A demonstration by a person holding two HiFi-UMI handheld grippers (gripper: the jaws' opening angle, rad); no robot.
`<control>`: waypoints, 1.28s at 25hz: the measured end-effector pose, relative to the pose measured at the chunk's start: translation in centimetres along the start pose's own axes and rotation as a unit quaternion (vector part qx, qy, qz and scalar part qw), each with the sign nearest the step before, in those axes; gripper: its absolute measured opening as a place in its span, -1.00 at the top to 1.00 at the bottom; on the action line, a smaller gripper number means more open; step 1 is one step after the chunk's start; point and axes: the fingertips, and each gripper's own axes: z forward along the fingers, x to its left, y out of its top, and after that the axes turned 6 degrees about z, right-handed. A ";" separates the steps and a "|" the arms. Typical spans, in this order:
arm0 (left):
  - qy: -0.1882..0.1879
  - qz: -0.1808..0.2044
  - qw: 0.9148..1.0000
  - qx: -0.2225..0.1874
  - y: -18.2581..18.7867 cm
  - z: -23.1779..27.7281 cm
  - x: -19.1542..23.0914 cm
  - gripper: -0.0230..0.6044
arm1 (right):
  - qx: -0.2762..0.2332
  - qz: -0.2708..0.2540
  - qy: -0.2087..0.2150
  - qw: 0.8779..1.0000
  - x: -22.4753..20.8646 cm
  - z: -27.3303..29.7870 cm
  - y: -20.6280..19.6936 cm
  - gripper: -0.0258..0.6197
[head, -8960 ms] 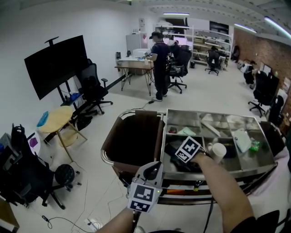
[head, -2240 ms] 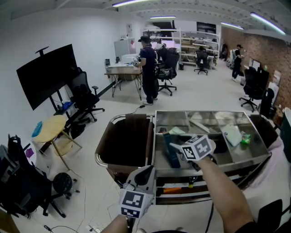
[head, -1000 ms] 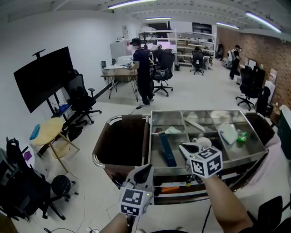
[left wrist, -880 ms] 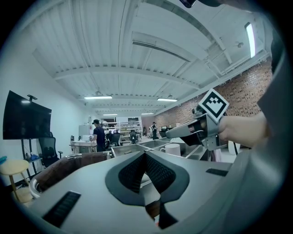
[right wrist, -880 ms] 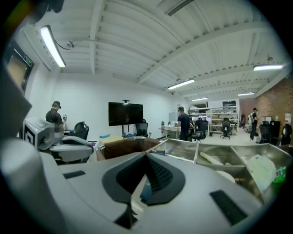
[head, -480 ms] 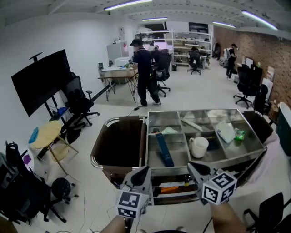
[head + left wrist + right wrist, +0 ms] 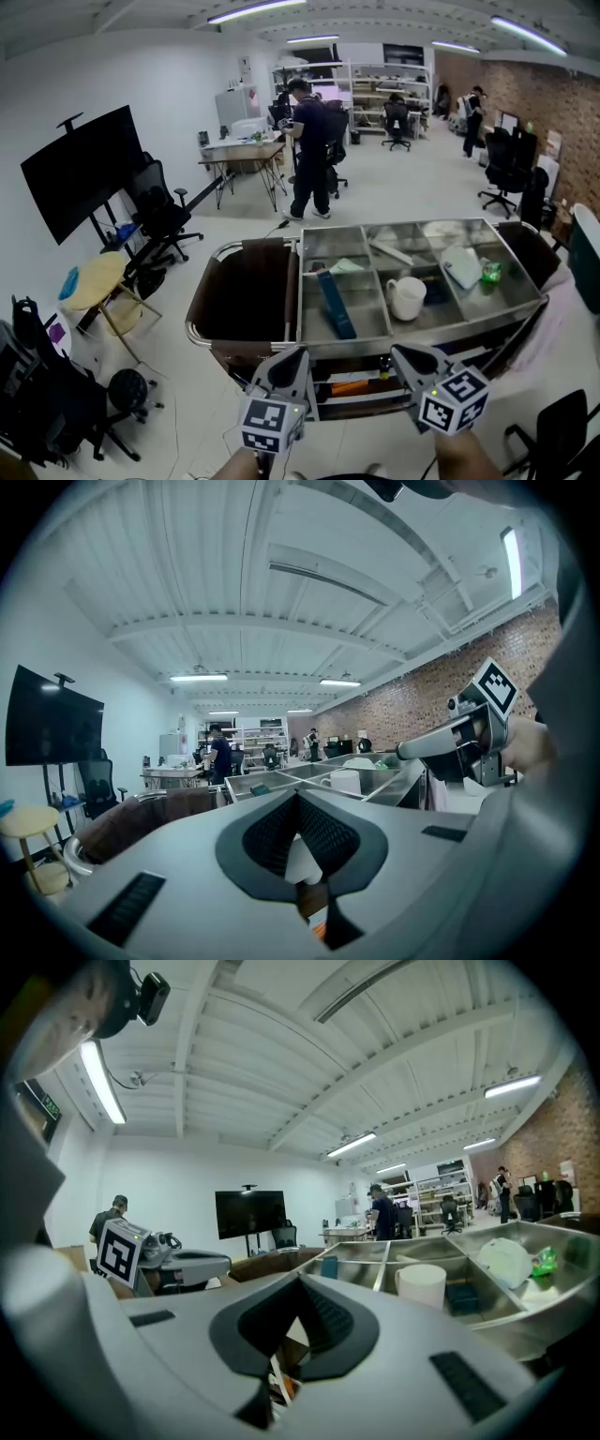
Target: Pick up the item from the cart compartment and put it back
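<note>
A white mug (image 7: 406, 298) (image 7: 345, 781) (image 7: 420, 1285) stands upright in the middle front compartment of the steel cart (image 7: 441, 327). A blue box (image 7: 335, 305) (image 7: 328, 1267) lies in the compartment to its left. My right gripper (image 7: 400, 352) (image 7: 300, 1281) hangs in front of the cart's near edge, short of the mug, shut and with nothing in it. My left gripper (image 7: 296, 355) (image 7: 298, 796) is level with it at the cart's front left; its jaws meet at the tip, empty. Each gripper view shows the other gripper off to the side.
A brown fabric bin (image 7: 248, 291) fills the cart's left end. A white packet (image 7: 462, 266) and a green item (image 7: 488, 272) lie in the right compartment. Tools sit on the lower shelf (image 7: 349, 385). A person (image 7: 309, 150) stands at a desk beyond; a stool (image 7: 94, 278) and chairs stand at left.
My right gripper has drawn back from the mug, out of the cart to in front of its near edge. The mug stays standing in its compartment. The left gripper has kept still.
</note>
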 end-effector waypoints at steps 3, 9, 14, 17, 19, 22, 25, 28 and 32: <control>0.000 0.001 1.000 0.000 0.0 -0.3 -0.1 0.93 | -0.003 0.000 -0.004 1.000 0.2 -0.4 -0.2 0.88; -0.003 0.004 1.000 -0.001 0.2 -0.6 -0.6 0.93 | -0.006 -0.001 -0.012 1.000 0.0 -0.6 -0.4 0.89; -0.004 0.005 1.000 0.000 -0.1 -1.0 -0.8 0.93 | -0.001 -0.002 -0.013 1.000 0.0 -0.6 -0.6 0.89; -0.004 0.006 1.000 0.000 -0.1 -1.1 -0.6 0.93 | 0.001 -0.004 -0.012 1.000 0.1 -0.4 -0.6 0.89; -0.004 0.007 1.000 0.000 -0.1 -1.0 -0.5 0.93 | 0.002 -0.005 -0.012 1.000 0.1 -0.4 -0.6 0.89; -0.004 0.007 1.000 -0.001 0.1 -1.1 -0.4 0.93 | 0.004 -0.006 -0.011 1.000 0.1 -0.2 -0.4 0.89; -0.004 0.007 1.000 -0.001 0.1 -0.9 -0.5 0.93 | 0.005 -0.006 -0.010 1.000 0.1 -0.2 -0.4 0.89; -0.003 0.007 1.000 -0.001 0.0 -0.6 -0.5 0.93 | 0.006 -0.005 -0.008 1.000 -0.1 -0.1 -0.6 0.89; -0.004 0.006 1.000 -0.002 0.1 -0.3 -0.5 0.93 | 0.008 -0.002 -0.007 1.000 -0.3 0.1 -0.8 0.89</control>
